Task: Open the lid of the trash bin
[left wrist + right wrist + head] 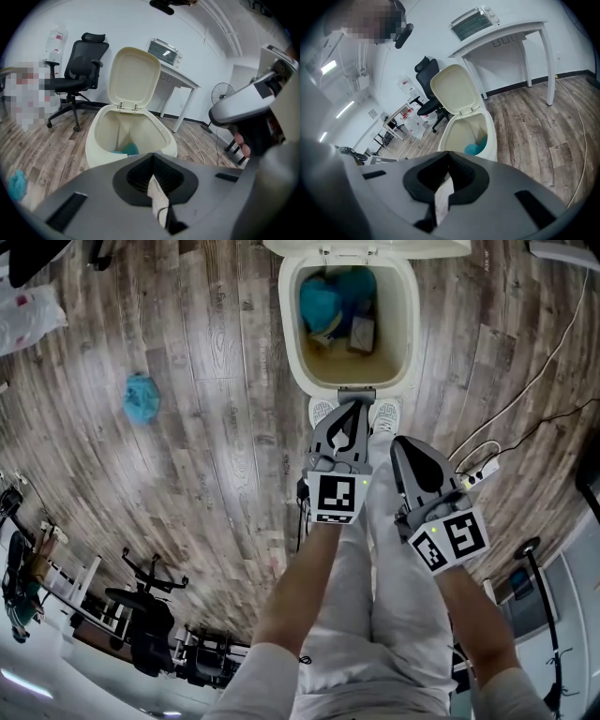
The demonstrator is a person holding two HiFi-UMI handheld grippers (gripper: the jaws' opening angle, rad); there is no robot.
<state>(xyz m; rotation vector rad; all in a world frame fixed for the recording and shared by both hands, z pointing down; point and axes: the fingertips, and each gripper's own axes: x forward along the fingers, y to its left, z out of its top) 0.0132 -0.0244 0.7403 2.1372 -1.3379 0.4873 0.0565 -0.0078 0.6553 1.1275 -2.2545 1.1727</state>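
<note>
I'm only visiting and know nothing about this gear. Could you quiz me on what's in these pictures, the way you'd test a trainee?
1. True or false: the lid of the trash bin is closed.
2. In the head view, what lies on the wooden floor to the left of the bin?
A. a crumpled blue thing
B. a red ball
C. a green bottle
3. Fill in the gap: the left gripper and the right gripper each hold ____.

Key
1. False. The lid stands raised, and rubbish shows inside the bin.
2. A
3. Nothing. Both have their jaws together, with only floor behind them.
</note>
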